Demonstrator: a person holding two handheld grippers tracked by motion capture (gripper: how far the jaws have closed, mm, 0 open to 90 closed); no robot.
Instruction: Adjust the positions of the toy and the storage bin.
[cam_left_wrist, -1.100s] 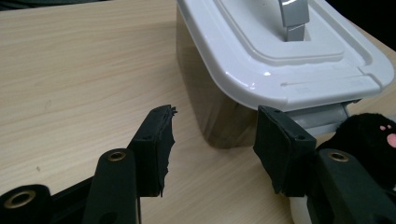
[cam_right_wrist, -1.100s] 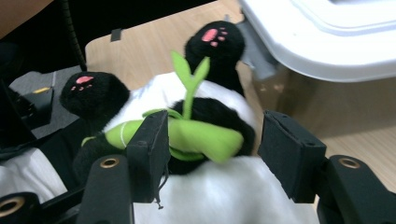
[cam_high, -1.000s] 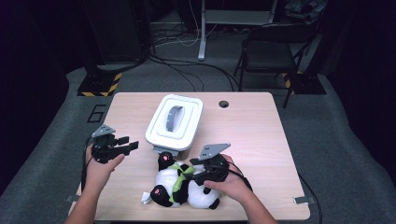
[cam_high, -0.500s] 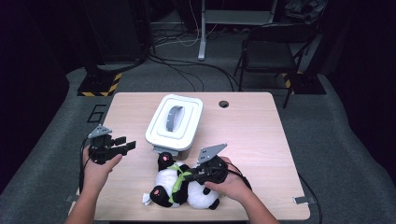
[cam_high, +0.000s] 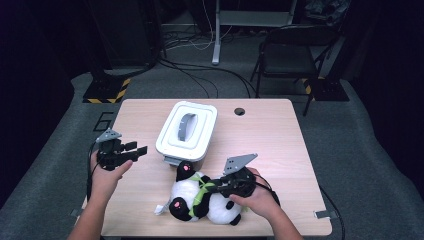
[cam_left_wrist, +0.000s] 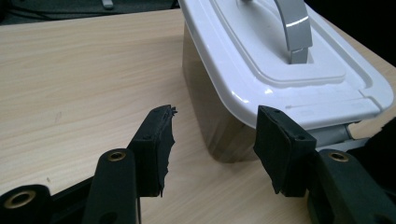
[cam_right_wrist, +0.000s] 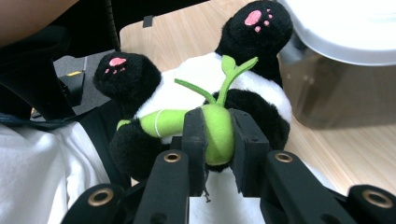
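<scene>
Right claw (cam_right_wrist: 217, 140) pinches the plush panda's (cam_right_wrist: 187, 102) green bamboo (cam_right_wrist: 215, 126).

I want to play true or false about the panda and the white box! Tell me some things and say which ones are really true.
1. The right gripper is squeezing the green bamboo on the panda. True.
2. The white box has its lid off. False: the lid with the grey handle sits on top of it.
3. The left gripper holds the box. False: its jaws stand open with nothing between them, pointed toward the box.
4. The panda has pink paw pads. True.
5. The panda sits on top of the box. False: it lies on the table in front of the box.
</scene>
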